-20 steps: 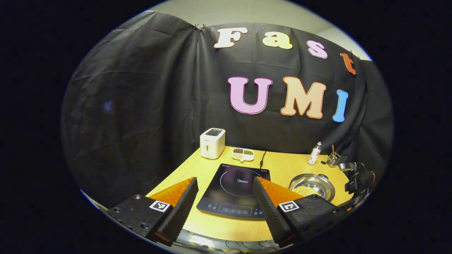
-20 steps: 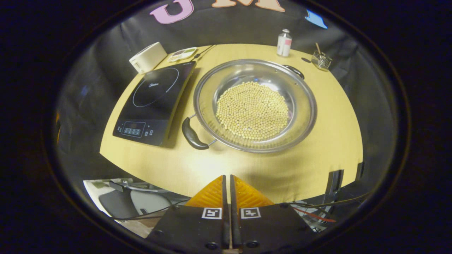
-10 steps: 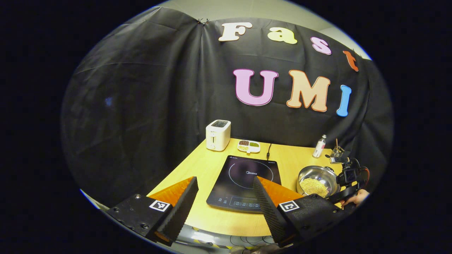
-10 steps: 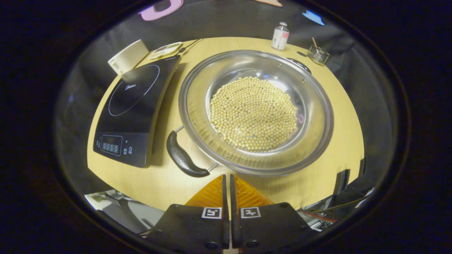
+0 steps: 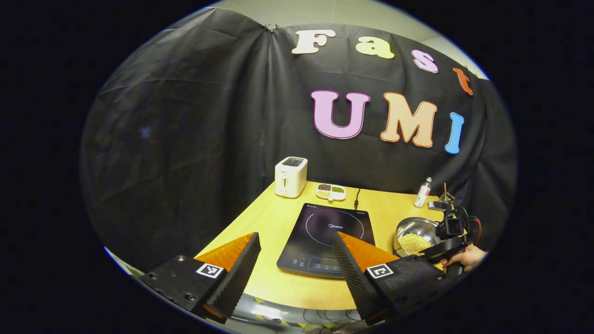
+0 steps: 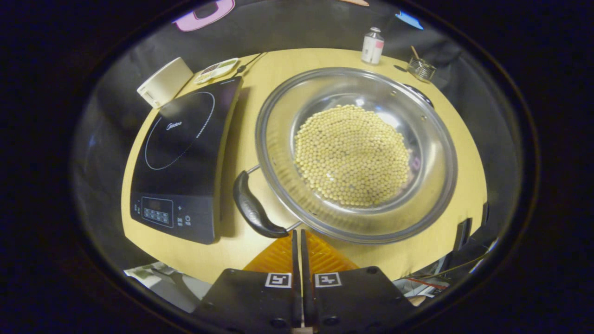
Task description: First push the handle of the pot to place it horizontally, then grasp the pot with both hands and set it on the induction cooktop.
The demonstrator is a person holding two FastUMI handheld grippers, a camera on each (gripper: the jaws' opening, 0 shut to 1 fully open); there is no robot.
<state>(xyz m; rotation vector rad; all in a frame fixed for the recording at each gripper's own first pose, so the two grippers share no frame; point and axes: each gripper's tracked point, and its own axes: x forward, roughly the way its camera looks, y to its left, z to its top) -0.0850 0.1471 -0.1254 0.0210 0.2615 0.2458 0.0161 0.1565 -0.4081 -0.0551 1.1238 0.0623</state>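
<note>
With fingers together, the right hand-held gripper (image 6: 297, 241) should nudge the pot (image 6: 356, 152)'s seven-o'clock handle (image 6: 255, 211) sideways, keeping its tips low.

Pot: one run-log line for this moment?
phase: pre-push | pot: on table right of induction cooktop, holds beans | right hand-held gripper: shut, by near handle | left hand-held gripper: open, idle

Black cloth wall (image 5: 195, 120) encloses the booth behind and to the side, creased and pinned at the top. A pale wall (image 5: 325, 11) rises above it. The furniture is one light wooden table (image 5: 278, 218) with a rounded front edge. Lighting is dim, with glare on the tabletop.
</note>
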